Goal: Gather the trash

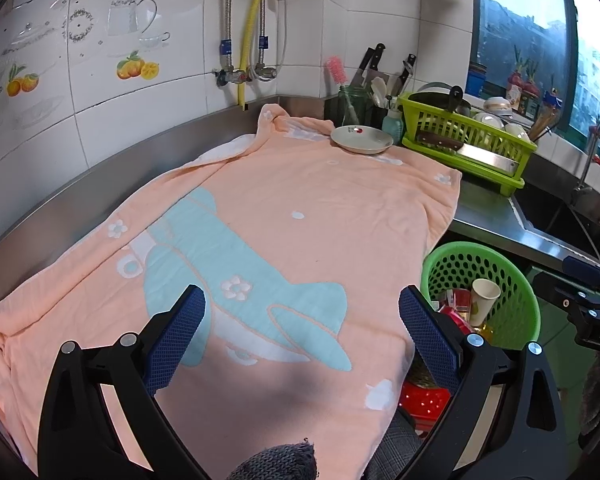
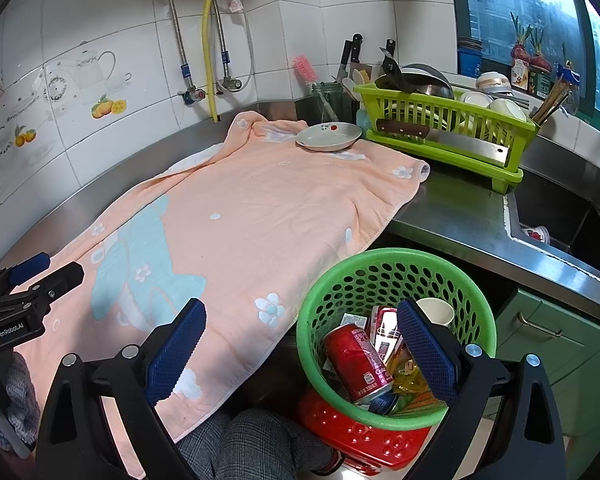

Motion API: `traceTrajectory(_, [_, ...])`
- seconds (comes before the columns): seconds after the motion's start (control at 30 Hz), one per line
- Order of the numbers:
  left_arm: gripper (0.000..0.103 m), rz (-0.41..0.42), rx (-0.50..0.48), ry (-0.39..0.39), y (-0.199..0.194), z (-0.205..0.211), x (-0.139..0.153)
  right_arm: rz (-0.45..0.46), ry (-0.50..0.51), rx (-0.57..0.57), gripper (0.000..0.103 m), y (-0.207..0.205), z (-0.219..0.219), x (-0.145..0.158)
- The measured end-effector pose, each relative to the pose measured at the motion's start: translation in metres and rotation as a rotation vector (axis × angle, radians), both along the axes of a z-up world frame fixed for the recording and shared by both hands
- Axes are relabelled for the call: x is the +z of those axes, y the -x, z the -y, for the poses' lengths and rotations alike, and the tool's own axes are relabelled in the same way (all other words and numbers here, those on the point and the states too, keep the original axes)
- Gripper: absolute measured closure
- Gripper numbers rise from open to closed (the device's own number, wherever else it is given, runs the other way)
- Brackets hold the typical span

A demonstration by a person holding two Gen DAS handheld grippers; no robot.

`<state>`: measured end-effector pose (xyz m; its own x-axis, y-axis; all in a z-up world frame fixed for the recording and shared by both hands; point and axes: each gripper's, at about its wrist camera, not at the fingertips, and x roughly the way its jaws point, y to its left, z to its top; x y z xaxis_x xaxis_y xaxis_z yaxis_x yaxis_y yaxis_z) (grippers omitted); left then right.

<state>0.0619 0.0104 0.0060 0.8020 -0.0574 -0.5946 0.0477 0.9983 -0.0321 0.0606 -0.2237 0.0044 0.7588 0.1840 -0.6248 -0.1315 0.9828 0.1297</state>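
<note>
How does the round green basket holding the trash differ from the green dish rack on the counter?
The green basket is round with small round holes; the dish rack is rectangular with vertical slats. The green basket sits below the counter edge on a red stool; the dish rack stands on the counter. The green basket holds a red can and a paper cup; the dish rack holds bowls and a cleaver. Both are green plastic.

Your black-framed left gripper and right gripper carry blue textured pads, silver screws; grey checked trousers.
</note>
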Motion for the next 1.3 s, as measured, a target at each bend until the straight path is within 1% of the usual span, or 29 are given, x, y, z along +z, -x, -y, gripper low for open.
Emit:
traceTrajectory(0.2, [0.007,-0.001,0.001,-0.002,-0.001,0.001,0.0,0.006,-0.001,-0.009,0.01,0.0,0.003,0.0])
traceTrajectory(0.33, [0.007,0.009,0.001,-0.007,-0.001,0.003,0.002,0.009,0.019,-0.018,0.01,0.0,0.001,-0.001])
traceTrajectory(0.6, [0.007,0.032,0.008,-0.029,0.002,0.007,0.005,0.012,0.022,-0.023,0.01,0.0,0.001,-0.001])
traceTrajectory(0.83, [0.007,0.031,0.0,-0.03,0.002,0.009,0.005,0.012,0.019,-0.02,0.01,0.001,0.0,-0.001])
traceTrajectory(1.13, [0.007,0.059,-0.012,-0.042,0.004,0.015,0.009,0.013,0.016,-0.028,0.01,0.0,0.0,-0.001])
traceTrajectory(1.3, [0.007,0.058,-0.007,-0.045,0.003,0.017,0.008,0.017,0.01,-0.039,0.01,0.002,0.002,-0.002])
